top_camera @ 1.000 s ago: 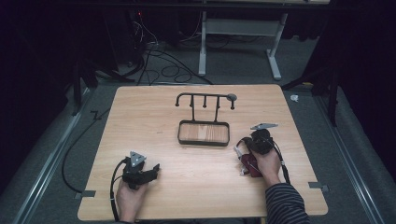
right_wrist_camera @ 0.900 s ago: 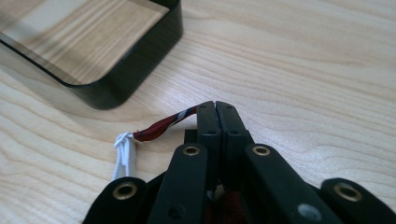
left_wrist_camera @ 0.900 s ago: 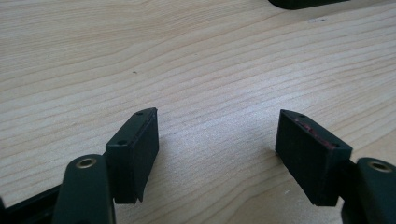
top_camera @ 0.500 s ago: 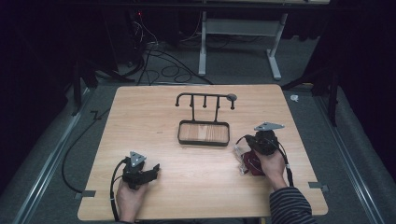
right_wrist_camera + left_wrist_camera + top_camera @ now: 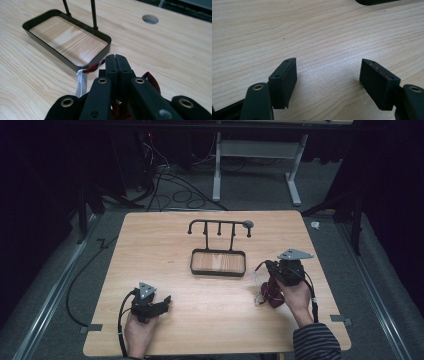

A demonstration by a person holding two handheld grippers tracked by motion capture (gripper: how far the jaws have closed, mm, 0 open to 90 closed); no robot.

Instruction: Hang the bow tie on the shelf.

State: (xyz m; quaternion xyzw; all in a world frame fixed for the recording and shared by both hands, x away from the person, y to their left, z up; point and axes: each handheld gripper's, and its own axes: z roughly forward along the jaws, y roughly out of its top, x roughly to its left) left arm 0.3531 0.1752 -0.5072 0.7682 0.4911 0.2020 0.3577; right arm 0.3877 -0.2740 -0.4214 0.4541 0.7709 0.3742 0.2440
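Two grippers are sitting on the wooden table (image 5: pixel 165 250), one in each of your hands.

Item, left: your left hand (image 5: pixel 137 332) is coming in from the near edge, low over the front left part of the table, and is gripping the left gripper (image 5: pixel 161 304) from behind, its grey three-cornered plate facing up and its cable looping back beside the wrist. The nose is pointing toward the table's middle. In the left gripper view its jaws are standing wide apart, with bare wood grain between them; they are holding nothing.

Item, right: your right hand (image 5: pixel 295 295), in a striped sleeve (image 5: pixel 315 342), is reaching in over the front right part of the table. The right gripper (image 5: pixel 115 58) is pointing toward the tray and tilting down. In the right gripper view its jaws are pressing together on a red cord (image 5: pixel 93 67), which is running out to the left and ending at a white tag (image 5: pixel 81 83) hanging toward the wood. More dark red material is showing beneath the gripper body; in the high view a dark red bundle (image 5: pixel 270 292) is lying under the gripper against your hand.

Item, stand: a black wire rack (image 5: pixel 220 227) is rising from a shallow black tray (image 5: pixel 218 271) at mid-table, near the right gripper, apart from it.
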